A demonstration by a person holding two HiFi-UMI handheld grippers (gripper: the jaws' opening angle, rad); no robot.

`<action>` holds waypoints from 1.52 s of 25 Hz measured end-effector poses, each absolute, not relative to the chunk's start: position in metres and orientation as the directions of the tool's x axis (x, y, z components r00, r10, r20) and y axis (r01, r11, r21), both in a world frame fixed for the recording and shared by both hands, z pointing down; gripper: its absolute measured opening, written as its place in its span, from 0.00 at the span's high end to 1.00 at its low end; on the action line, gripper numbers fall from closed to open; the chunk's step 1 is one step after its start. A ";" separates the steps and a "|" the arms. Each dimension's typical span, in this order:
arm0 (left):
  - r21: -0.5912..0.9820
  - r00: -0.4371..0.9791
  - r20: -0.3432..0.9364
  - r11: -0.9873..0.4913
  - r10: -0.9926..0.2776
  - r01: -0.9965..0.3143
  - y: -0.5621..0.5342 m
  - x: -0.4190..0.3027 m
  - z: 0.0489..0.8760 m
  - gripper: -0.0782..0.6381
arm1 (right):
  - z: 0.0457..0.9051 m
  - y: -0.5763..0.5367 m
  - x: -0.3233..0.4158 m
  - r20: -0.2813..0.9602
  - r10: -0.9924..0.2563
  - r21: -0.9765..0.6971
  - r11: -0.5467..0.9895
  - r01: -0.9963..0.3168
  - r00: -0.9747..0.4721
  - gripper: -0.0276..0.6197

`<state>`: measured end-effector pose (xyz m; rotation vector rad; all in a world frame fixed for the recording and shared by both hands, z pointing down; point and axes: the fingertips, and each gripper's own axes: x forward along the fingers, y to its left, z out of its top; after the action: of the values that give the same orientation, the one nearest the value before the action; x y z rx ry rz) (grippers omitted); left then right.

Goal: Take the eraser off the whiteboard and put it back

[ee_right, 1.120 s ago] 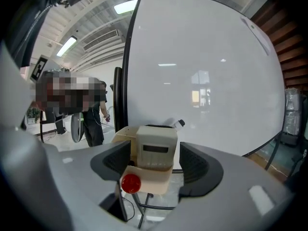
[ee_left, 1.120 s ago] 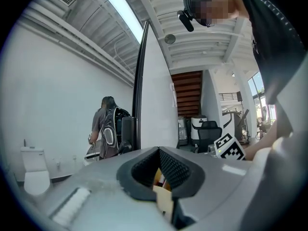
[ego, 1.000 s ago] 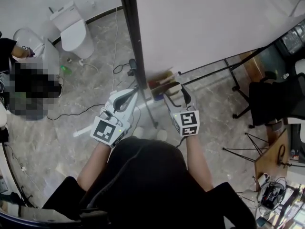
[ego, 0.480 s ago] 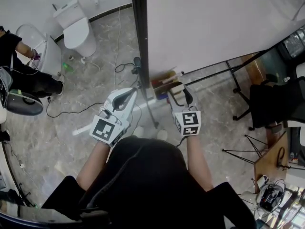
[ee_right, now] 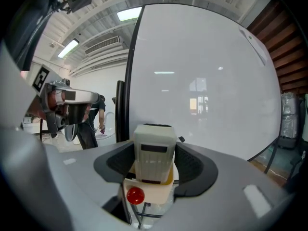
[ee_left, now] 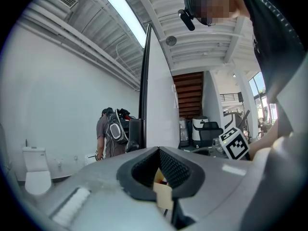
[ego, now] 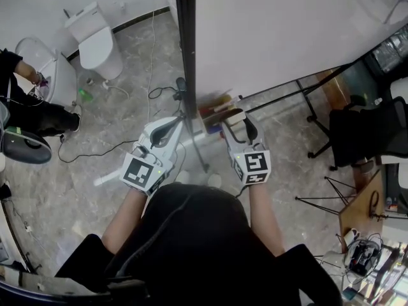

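My right fingers (ego: 236, 120) have just been closing, and the eraser (ee_right: 154, 150) stands upright between them. The ribbed black pads (ee_right: 190, 165) press on its two long sides, so it is clamped. It is a pale grey block with a dark strip across its face (the strip is too small for me to read any writing or brand on it). Its top sticks out past my fingertips, towards the whiteboard (ee_right: 207, 81). Its lower end sits at a cream tray (ee_right: 161, 191) with a red knob (ee_right: 135, 195) on the front, and I cannot tell whether the eraser touches that tray. I also cannot tell whether it touches the whiteboard, which fills the right gripper view behind it, blank and glossy. The board's black frame (ee_right: 129, 76) runs up just left of the eraser.

My left fingers (ego: 176, 120) are together at the tips with nothing between them. They point level at the frame's edge, beside the right ones and apart from the eraser. Each gripper carries a cube of black-and-white square markers (ego: 141, 173), which are patterns, not letters.

On the floor past the board stands a toilet (ego: 95, 40).
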<state>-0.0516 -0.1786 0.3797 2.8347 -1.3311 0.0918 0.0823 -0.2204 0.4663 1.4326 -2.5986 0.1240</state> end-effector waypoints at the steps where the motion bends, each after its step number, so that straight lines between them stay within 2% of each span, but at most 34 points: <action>1: -0.015 0.642 0.056 -0.644 -0.764 -0.765 -0.179 -0.050 0.380 0.88 | 0.462 -0.218 0.082 0.180 -0.833 0.012 0.534 -0.846 -0.523 0.55; 23: -0.040 0.773 0.044 -0.775 -0.632 -0.631 -0.193 0.000 0.376 0.88 | 0.348 -0.176 0.112 -0.045 -0.885 0.020 0.464 -0.886 -0.464 0.55; 38: -0.050 0.797 0.030 -0.797 -0.604 -0.602 -0.196 0.011 0.374 0.89 | 0.342 -0.176 0.115 -0.049 -0.890 0.031 0.452 -0.891 -0.454 0.55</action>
<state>0.0111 -0.1960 0.3742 3.0133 -1.0118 0.0708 0.1146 -0.1758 0.3416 1.6551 -2.6989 -0.0824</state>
